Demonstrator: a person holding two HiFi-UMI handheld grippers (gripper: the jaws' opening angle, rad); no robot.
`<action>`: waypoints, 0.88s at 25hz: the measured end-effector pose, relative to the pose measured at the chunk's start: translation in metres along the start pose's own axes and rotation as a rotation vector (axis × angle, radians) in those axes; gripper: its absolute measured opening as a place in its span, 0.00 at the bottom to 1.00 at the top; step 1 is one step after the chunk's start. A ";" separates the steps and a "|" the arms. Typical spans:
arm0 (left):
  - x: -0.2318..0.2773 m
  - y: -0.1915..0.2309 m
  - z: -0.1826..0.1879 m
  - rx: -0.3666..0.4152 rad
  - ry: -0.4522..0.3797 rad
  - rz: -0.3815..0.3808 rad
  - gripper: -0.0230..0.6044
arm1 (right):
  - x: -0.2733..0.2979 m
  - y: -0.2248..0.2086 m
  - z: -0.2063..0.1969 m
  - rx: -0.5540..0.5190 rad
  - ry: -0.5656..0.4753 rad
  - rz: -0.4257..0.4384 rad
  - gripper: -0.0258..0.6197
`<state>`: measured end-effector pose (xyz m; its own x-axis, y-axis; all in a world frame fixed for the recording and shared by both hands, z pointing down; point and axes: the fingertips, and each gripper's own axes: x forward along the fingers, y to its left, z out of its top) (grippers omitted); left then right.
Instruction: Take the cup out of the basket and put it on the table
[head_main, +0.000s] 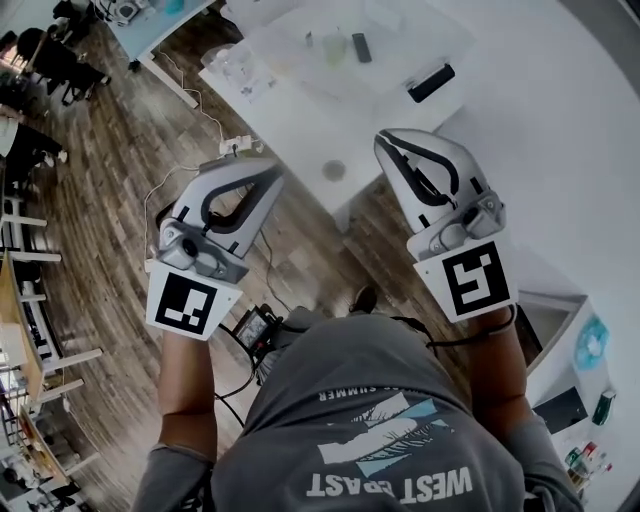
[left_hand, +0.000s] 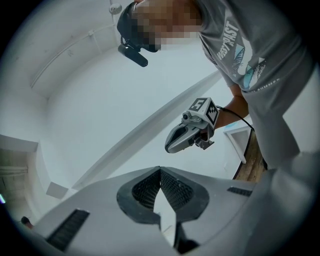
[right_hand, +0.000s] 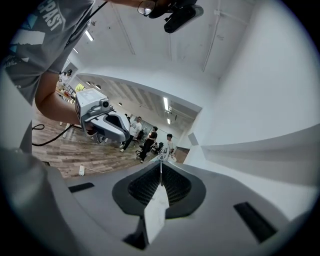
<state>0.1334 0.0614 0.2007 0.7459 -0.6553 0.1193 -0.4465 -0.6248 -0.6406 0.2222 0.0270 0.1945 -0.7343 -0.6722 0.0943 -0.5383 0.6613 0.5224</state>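
"Wooden floor (head_main: 120, 180) underfoot, white table (head_main: 300, 125) ahead. And the claws?"

"Left gripper (head_main: 272, 172) and right gripper (head_main: 385, 140) are held up over the floor, jaws pressed together, nothing between them."

"The cup (head_main: 335, 48)?"

"Possibly that pale shape far back on the table. It's too small to be sure."

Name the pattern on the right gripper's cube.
Cube: black and white square marker; head view best.

L gripper (head_main: 262, 172), R gripper (head_main: 388, 145) by table (head_main: 300, 125)

Small items (head_main: 335, 48) on the worktop (head_main: 300, 130) are washing out in glare, unidentifiable; distant people (right_hand: 146, 142) are appearing too small for detail.
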 end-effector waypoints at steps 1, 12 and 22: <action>0.005 -0.002 0.002 -0.004 0.004 0.000 0.05 | -0.003 -0.004 -0.004 0.000 -0.003 0.001 0.07; 0.035 0.000 -0.002 -0.006 0.028 -0.043 0.05 | 0.002 -0.021 -0.028 0.045 -0.007 0.004 0.07; 0.054 0.051 -0.037 -0.012 -0.094 -0.065 0.05 | 0.050 -0.046 -0.029 0.008 0.054 -0.070 0.07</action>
<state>0.1329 -0.0214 0.2028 0.8161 -0.5711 0.0883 -0.4011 -0.6698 -0.6249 0.2221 -0.0466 0.2003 -0.6710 -0.7342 0.1035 -0.5912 0.6141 0.5229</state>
